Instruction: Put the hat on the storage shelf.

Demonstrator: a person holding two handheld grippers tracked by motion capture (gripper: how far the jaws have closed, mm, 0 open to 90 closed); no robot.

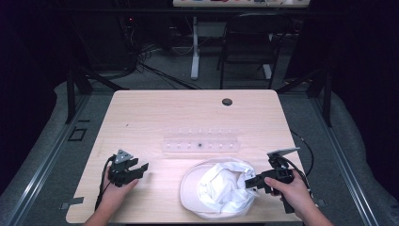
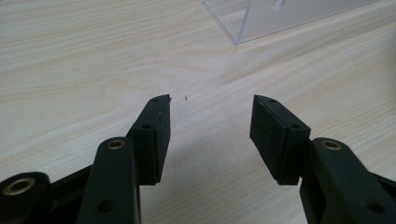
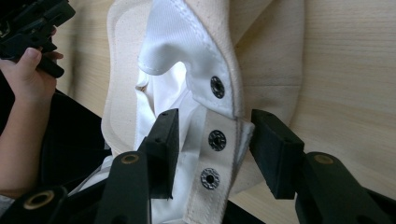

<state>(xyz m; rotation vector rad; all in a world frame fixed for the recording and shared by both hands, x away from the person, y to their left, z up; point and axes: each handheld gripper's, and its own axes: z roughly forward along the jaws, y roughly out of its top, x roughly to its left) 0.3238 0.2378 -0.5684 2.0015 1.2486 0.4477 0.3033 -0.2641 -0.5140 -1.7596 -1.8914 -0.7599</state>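
Straddling cap strap (image 3: 219, 154), right tool (image 3: 210, 140) agape

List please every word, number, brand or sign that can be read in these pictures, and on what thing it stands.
None can be read.
Cap: its snaps show no letters.
Clear rack: small marks, too small to read.
Far shelf: coloured items, too blurred to read.
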